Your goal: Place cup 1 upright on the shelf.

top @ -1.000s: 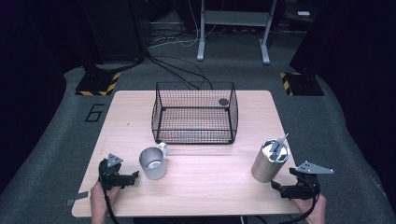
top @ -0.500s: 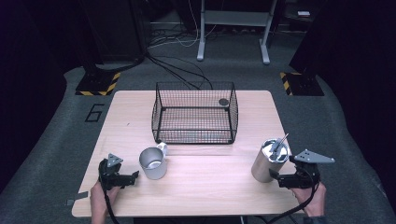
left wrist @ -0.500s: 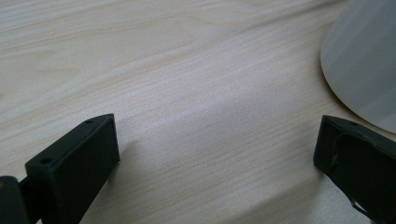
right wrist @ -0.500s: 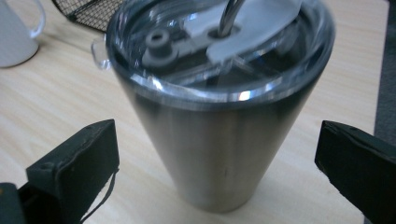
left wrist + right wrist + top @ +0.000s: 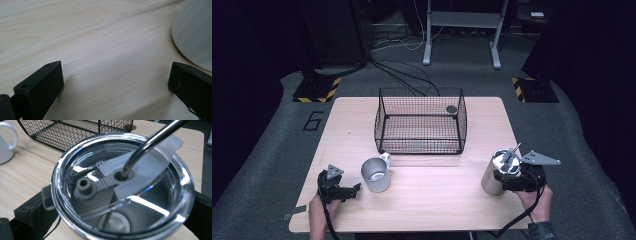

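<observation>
A steel tumbler (image 5: 493,174) with a clear lid and a metal straw (image 5: 150,143) stands upright at the table's front right. My right gripper (image 5: 503,178) is open, with one jaw on each side of the tumbler (image 5: 120,195) just under its rim. A metal mug (image 5: 376,175) with a handle stands at the front left. My left gripper (image 5: 354,189) is open just left of it, low over the wood. In the left gripper view the mug's wall (image 5: 195,32) sits beyond the right jaw, and nothing lies between the jaws of the left gripper (image 5: 116,82).
A black wire basket (image 5: 419,120) stands at the back middle of the wooden table (image 5: 437,200), with a small dark round object (image 5: 451,109) at its far right corner. The mug (image 5: 6,143) and basket (image 5: 75,130) lie beyond the tumbler in the right gripper view.
My right gripper has moved left and forward to the tumbler, so its jaws now flank it. The left gripper and the mug have stayed put.
</observation>
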